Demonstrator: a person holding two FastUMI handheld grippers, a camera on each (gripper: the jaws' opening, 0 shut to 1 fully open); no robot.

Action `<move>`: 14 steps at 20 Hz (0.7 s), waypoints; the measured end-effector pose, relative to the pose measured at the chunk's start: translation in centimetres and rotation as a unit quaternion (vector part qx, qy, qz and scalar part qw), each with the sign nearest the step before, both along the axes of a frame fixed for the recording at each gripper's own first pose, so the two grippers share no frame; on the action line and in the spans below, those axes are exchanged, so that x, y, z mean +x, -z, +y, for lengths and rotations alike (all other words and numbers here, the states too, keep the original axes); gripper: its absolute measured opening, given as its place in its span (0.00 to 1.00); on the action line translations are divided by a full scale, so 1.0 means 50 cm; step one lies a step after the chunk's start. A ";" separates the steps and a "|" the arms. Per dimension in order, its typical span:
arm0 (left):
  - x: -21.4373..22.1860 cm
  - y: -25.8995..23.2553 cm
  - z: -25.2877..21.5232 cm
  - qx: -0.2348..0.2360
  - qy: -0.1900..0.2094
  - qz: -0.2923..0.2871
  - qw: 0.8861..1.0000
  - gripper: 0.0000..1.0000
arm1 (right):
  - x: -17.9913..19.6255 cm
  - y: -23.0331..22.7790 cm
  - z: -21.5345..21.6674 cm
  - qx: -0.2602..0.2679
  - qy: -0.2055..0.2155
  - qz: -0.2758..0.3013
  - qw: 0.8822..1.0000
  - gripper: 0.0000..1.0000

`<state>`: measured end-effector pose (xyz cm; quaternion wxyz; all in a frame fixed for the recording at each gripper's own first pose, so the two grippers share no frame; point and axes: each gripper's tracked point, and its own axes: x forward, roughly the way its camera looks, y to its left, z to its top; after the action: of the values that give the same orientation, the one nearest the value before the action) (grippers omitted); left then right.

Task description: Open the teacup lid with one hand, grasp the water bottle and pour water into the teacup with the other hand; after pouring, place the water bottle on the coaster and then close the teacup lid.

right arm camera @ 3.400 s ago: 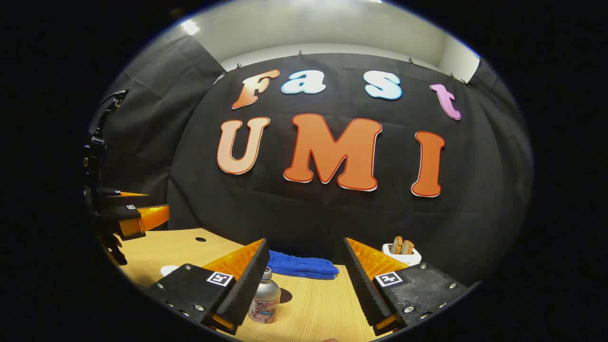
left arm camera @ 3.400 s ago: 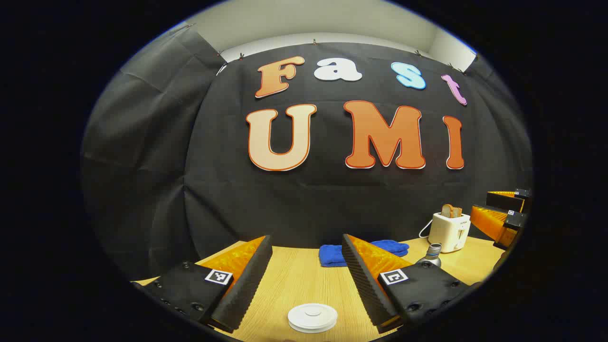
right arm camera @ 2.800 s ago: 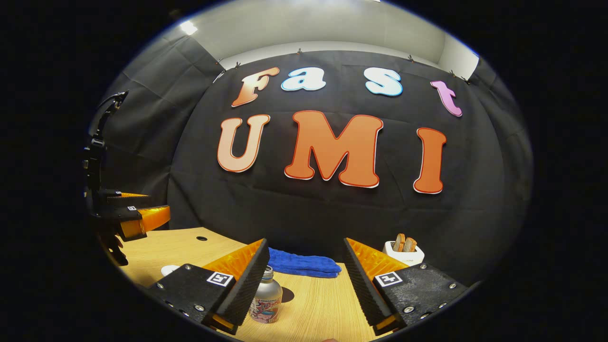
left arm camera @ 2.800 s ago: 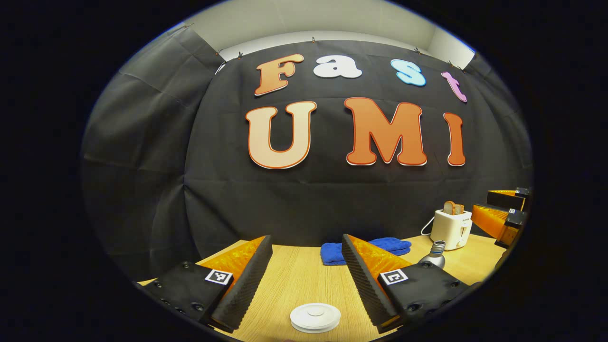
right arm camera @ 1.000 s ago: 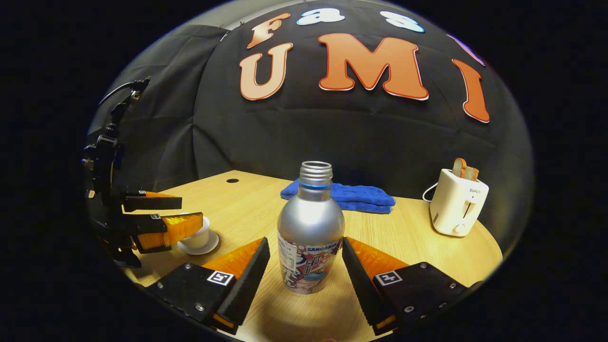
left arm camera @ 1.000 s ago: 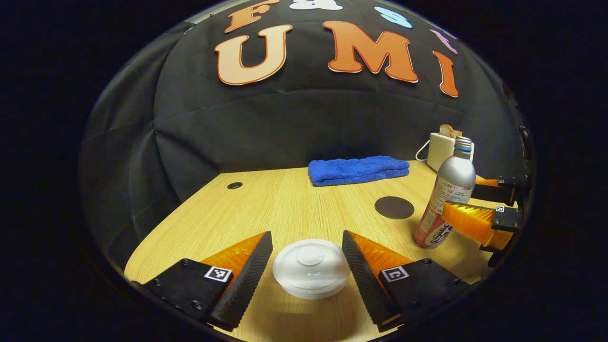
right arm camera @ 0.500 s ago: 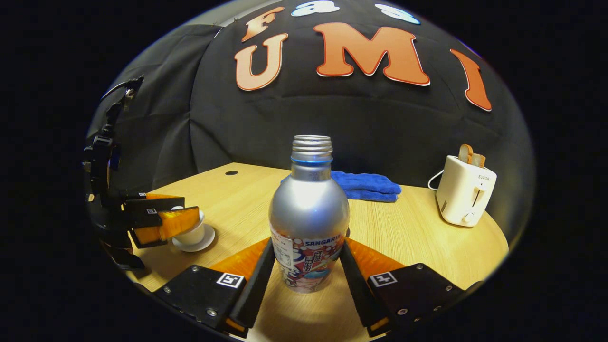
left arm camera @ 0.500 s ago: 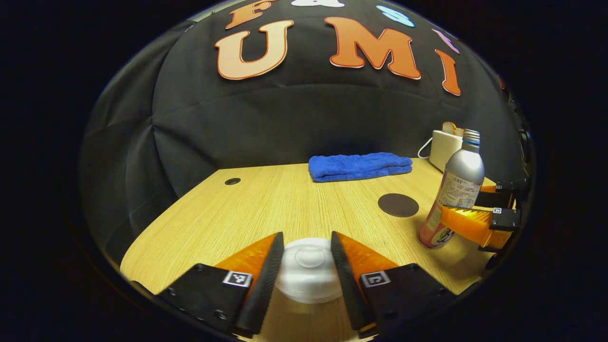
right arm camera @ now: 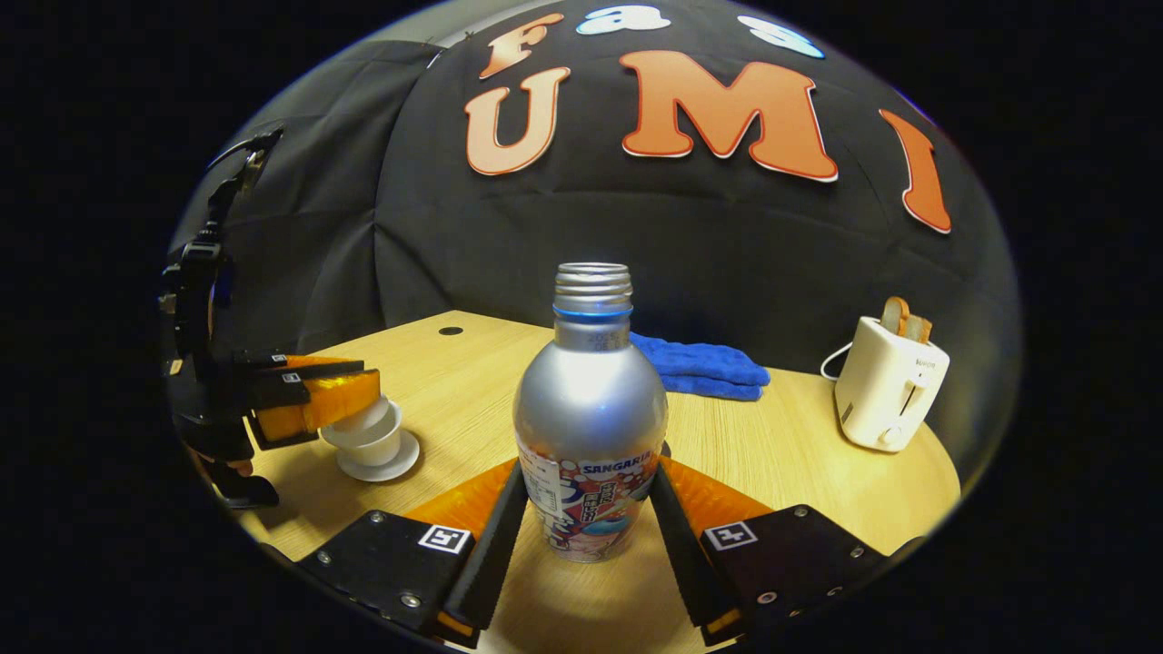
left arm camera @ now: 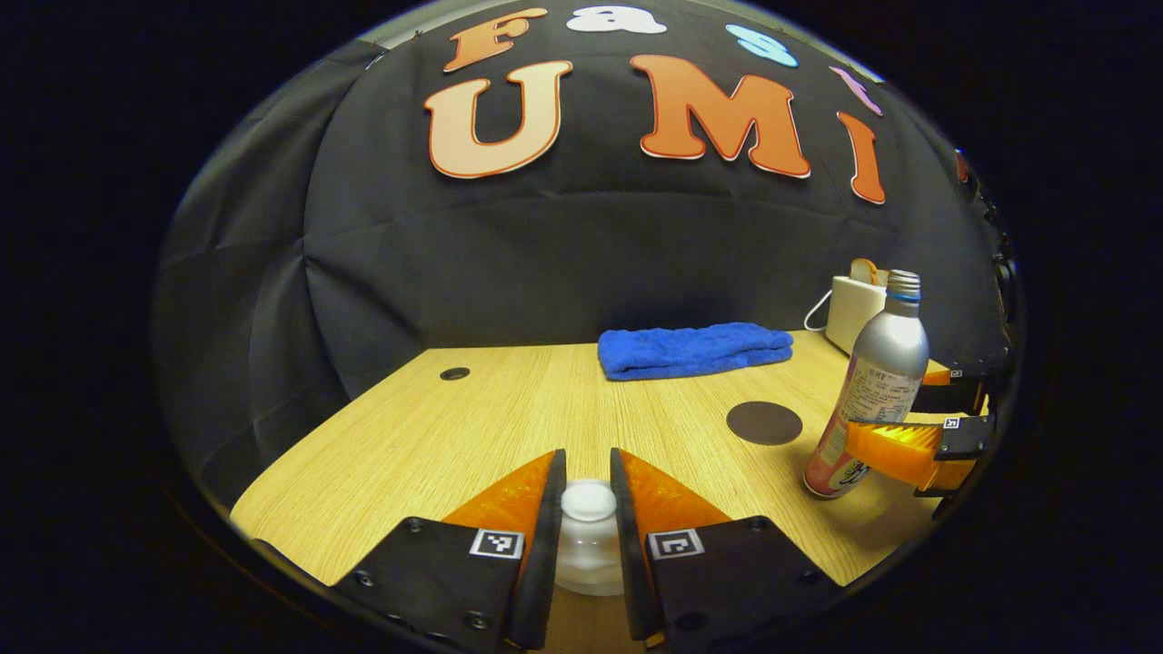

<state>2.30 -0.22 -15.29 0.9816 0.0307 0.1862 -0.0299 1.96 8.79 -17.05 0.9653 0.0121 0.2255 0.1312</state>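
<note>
left hand-held gripper pinches round lid knob; right hand-held gripper clamps metal bottle.

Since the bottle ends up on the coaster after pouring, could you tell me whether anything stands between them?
Nothing visible does. The dark round coaster lies bare on the table, just beside the water bottle held in the right gripper. The blue towel and toaster sit farther back.

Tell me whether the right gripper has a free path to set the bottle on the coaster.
Probably yes: the right gripper grips the bottle, and bare table surrounds the nearby coaster, with nothing lying on it.
</note>
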 end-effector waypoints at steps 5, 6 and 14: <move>-0.017 -0.031 0.044 -0.004 -0.019 -0.023 1.000 0.36 | 0.000 -0.027 -0.020 -0.066 -0.006 -0.013 0.998 0.78; -0.021 -0.036 0.054 -0.005 -0.023 -0.026 0.999 0.36 | -0.001 -0.029 -0.019 -0.075 -0.012 -0.014 0.997 0.78; -0.057 -0.066 0.150 -0.008 -0.053 -0.046 0.997 0.36 | -0.012 -0.069 0.001 -0.190 -0.069 -0.035 0.979 0.78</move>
<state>-0.57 7.25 -11.99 0.9896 0.0143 0.1415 0.0222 1.37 8.83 -13.61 0.9459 -0.1923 0.2123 0.1526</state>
